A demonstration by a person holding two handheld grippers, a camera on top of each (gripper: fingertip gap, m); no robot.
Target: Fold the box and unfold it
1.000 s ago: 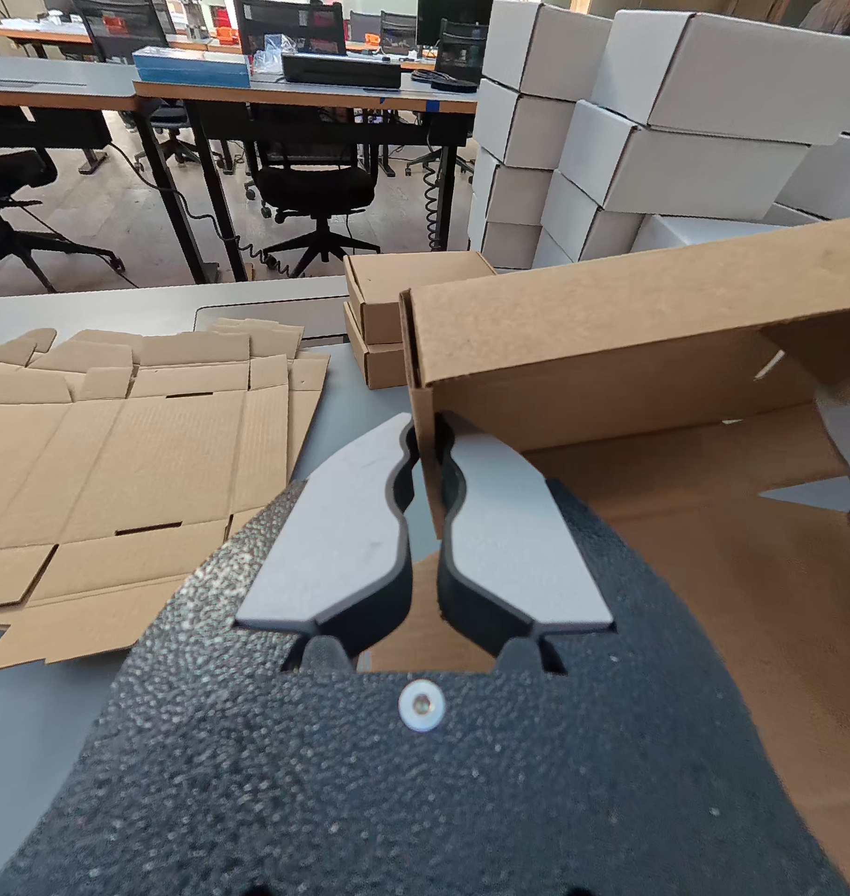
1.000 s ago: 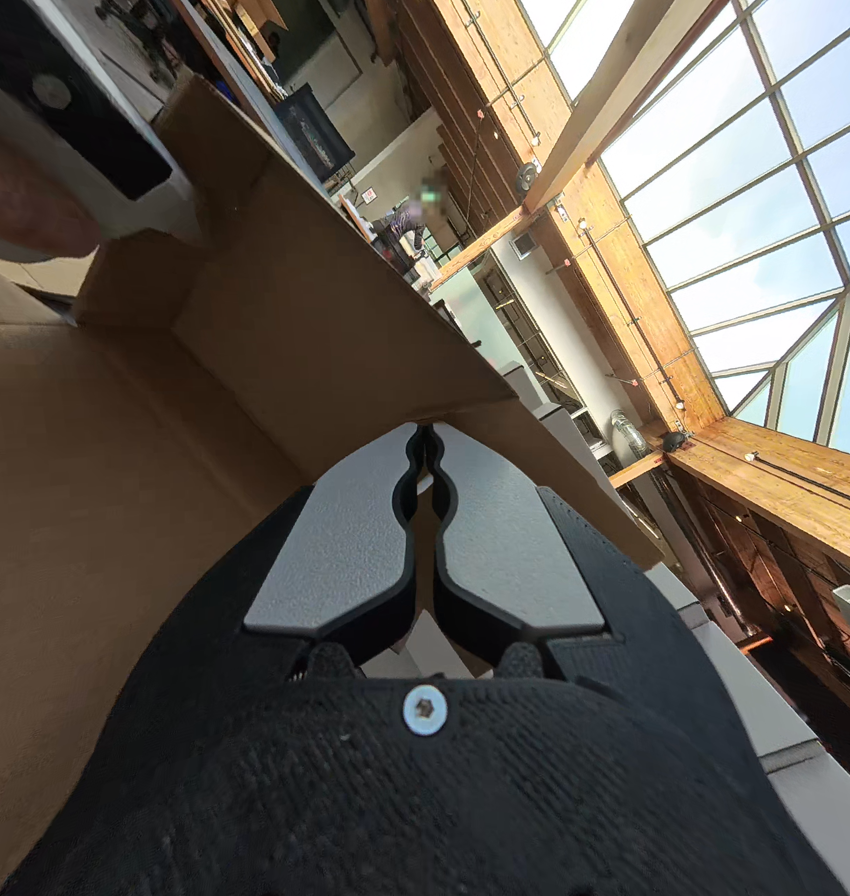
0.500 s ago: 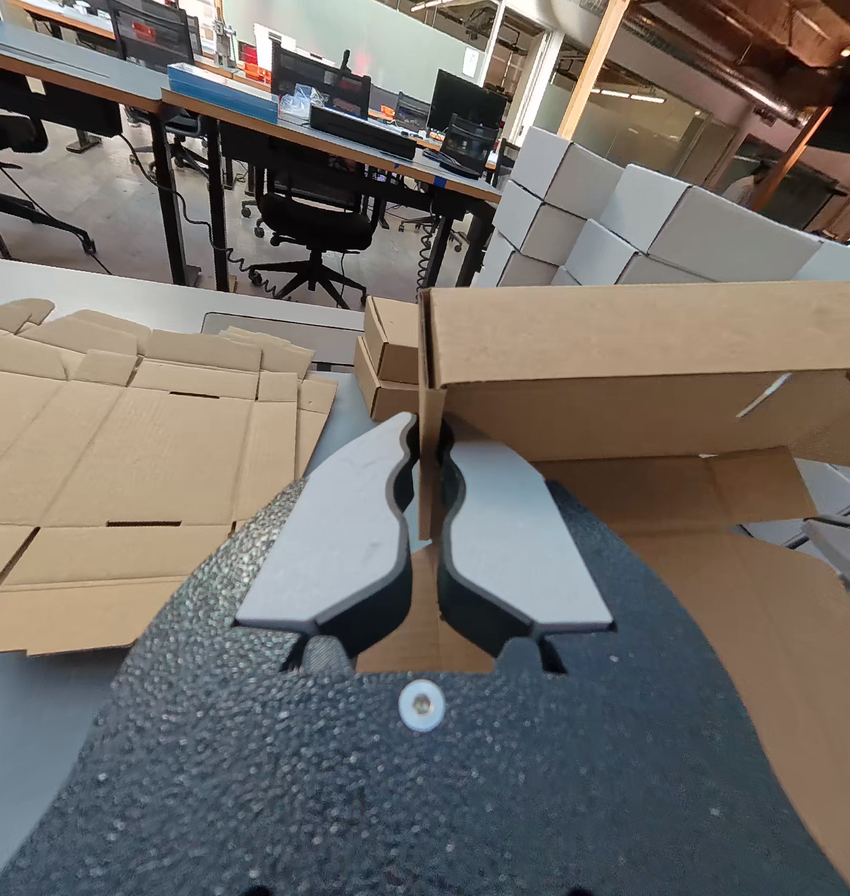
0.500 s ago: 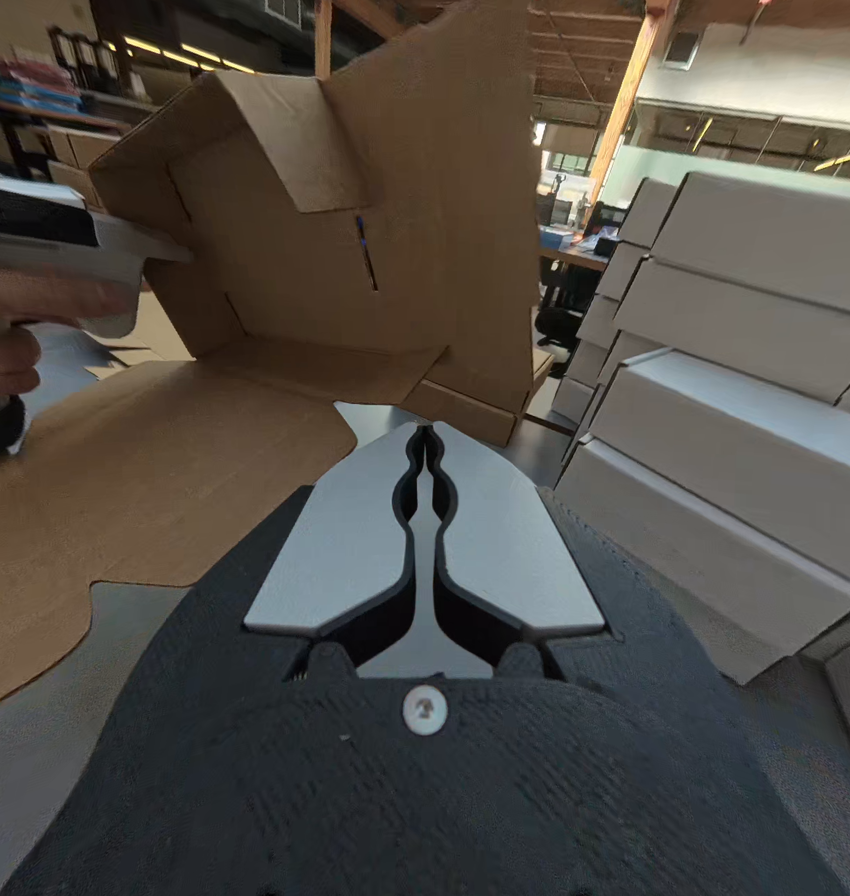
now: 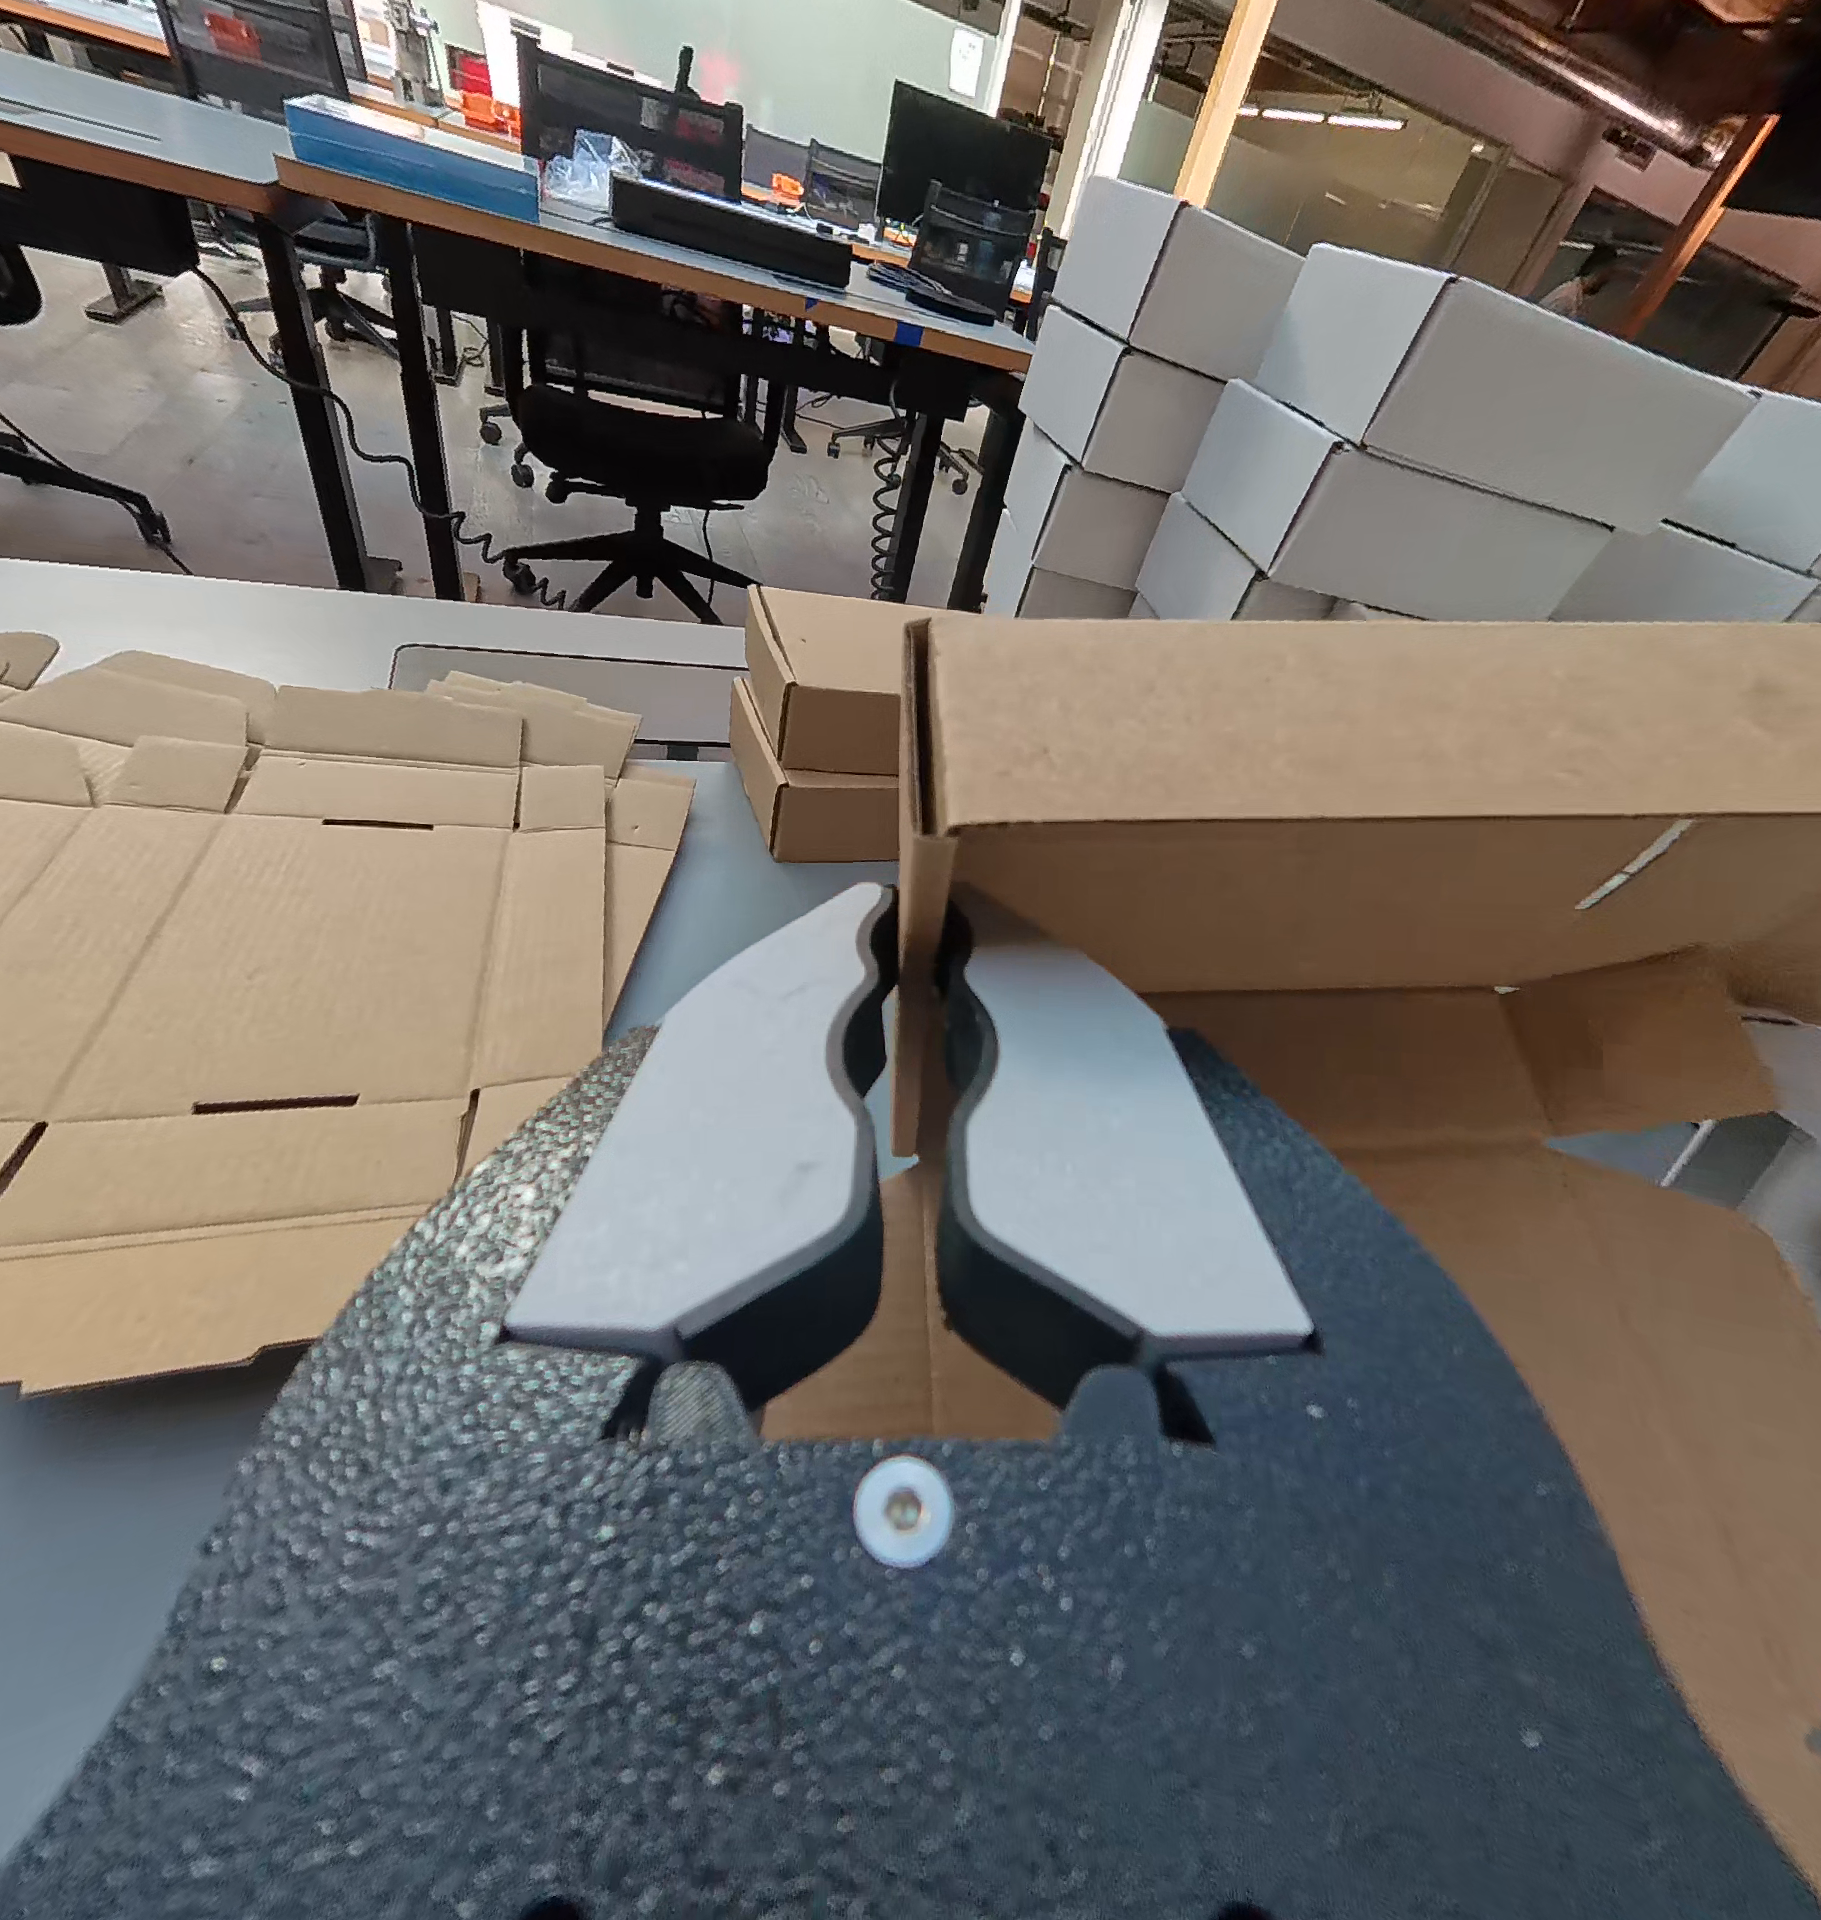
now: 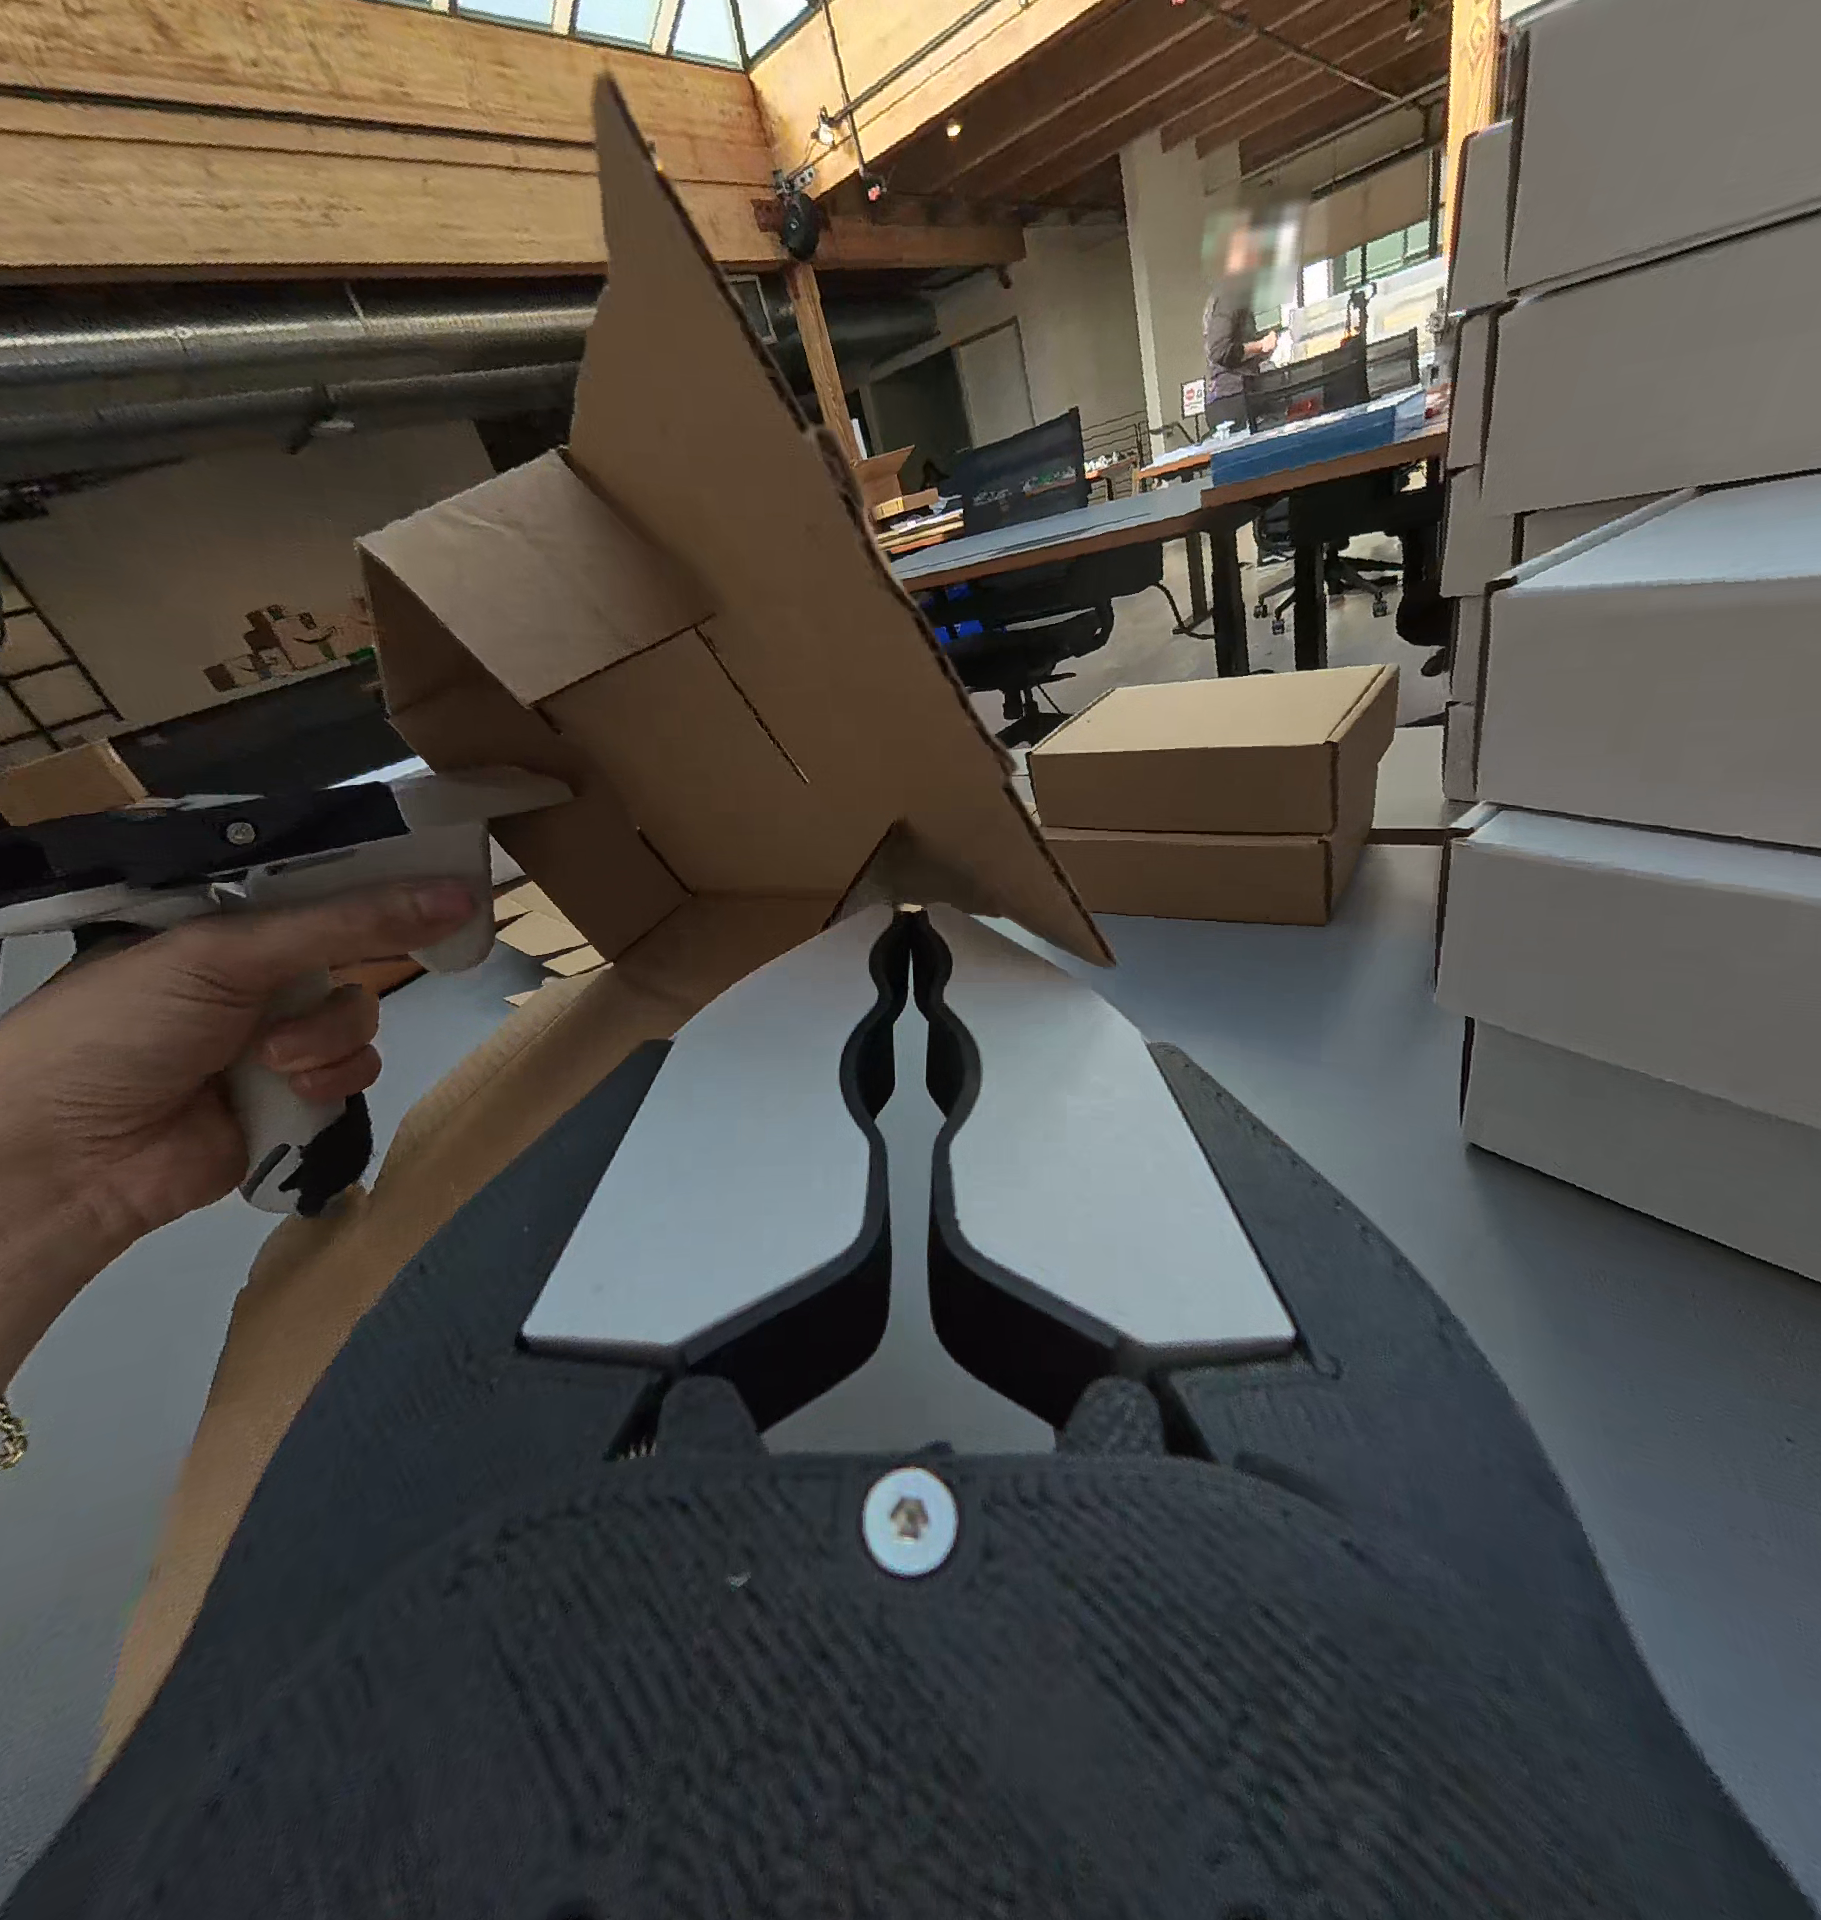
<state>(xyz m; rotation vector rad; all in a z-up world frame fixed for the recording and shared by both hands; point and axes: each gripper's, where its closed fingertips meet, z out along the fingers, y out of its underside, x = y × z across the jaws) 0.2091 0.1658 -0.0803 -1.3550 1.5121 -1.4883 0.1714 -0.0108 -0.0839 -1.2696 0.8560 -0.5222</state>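
Fingers (image 5: 771,1101) of the left gripper (image 5: 918,935) pinch the upright side wall of the half-folded brown box (image 5: 1384,727), which is on the grey tabletop (image 6: 1301,1039); right gripper (image 6: 911,940) fingers are pressed together at the box's lower corner, whether gripping cardboard I cannot tell. Flat cardboard blanks (image 5: 262,966) lie left of the box.

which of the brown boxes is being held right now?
The half-folded brown box, walls up and flaps loose; the left tongs pinch its corner wall. The two closed brown boxes sit stacked behind it, untouched; the flat blanks lie left.
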